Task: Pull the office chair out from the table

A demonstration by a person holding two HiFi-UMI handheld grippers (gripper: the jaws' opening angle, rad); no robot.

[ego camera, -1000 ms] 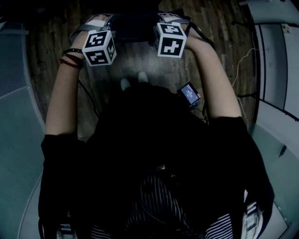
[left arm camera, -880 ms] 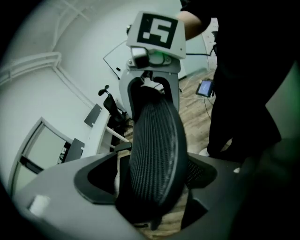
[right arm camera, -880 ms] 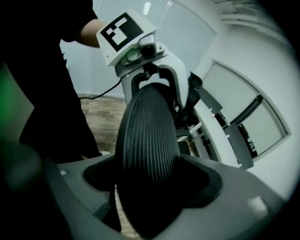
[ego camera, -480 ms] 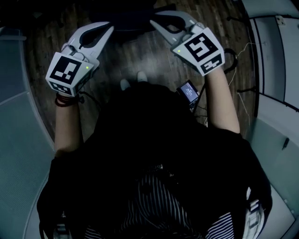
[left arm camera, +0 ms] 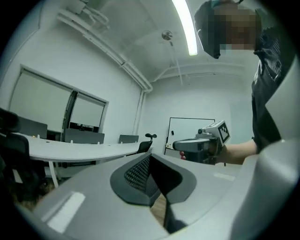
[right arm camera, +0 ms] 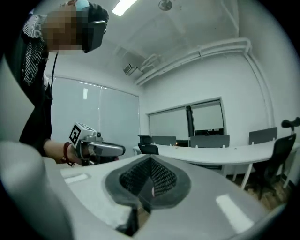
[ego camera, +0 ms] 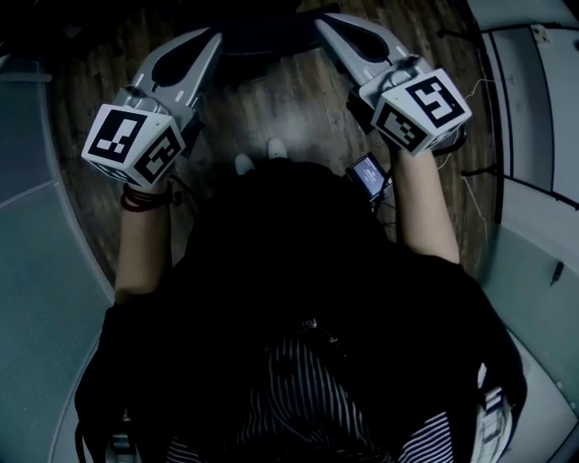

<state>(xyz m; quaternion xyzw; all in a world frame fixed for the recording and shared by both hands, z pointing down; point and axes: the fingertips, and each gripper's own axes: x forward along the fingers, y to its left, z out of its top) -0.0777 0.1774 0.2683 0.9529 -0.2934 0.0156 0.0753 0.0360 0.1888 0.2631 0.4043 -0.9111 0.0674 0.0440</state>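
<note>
The left gripper (ego camera: 208, 45) has its jaws closed together on nothing, and the right gripper (ego camera: 330, 25) is likewise pressed shut and empty. Both are held above the wooden floor (ego camera: 271, 104). The dark office chair (ego camera: 258, 41) sits at the top of the head view, between their tips.

Head view: office chair (ego camera: 258, 41) at 12 o'clock, on the wood floor (ego camera: 271, 99). At its 9 o'clock the left gripper (ego camera: 210, 38), at its 3 o'clock the right gripper (ego camera: 327, 23), both just beside it. At the chair's 6 o'clock, shoes (ego camera: 258, 163); small screen device (ego camera: 366, 176) at their 3 o'clock. Left gripper view: curved table (left arm camera: 79, 151) at 9 o'clock.
</note>
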